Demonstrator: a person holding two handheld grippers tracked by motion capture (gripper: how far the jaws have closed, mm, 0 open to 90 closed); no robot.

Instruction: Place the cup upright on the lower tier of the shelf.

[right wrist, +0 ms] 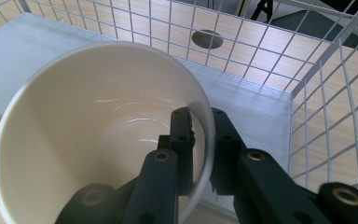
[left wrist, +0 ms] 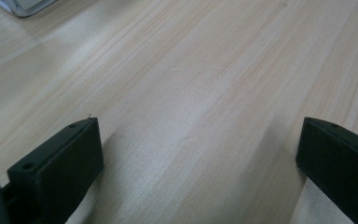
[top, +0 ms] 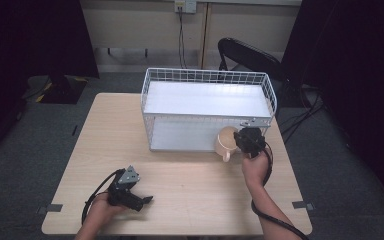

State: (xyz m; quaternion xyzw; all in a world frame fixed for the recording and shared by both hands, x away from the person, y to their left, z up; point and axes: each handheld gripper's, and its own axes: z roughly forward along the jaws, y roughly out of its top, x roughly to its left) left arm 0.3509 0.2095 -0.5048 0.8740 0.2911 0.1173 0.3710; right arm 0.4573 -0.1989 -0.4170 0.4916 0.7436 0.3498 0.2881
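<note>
A cream mug (top: 226,142) hangs at the open front of a white wire rack (top: 207,107), at the lower shelf's right end, its handle pointing down toward me. My right gripper (top: 243,139) is shut on the mug's rim. In the right gripper view one jaw sits inside the mug (right wrist: 98,140) and the other outside the wall, clamped at the right gripper (right wrist: 201,122). My left gripper (top: 147,201) rests low over the table near its front left, open. In the left gripper view its jaws stand wide apart around bare wood at the left gripper (left wrist: 198,123).
The wooden table (top: 180,195) carries the two-shelf rack (right wrist: 326,116) at its back middle. A black chair (top: 250,55) stands behind the rack. Cables (top: 265,210) trail from both grippers. Dark curtains flank the room.
</note>
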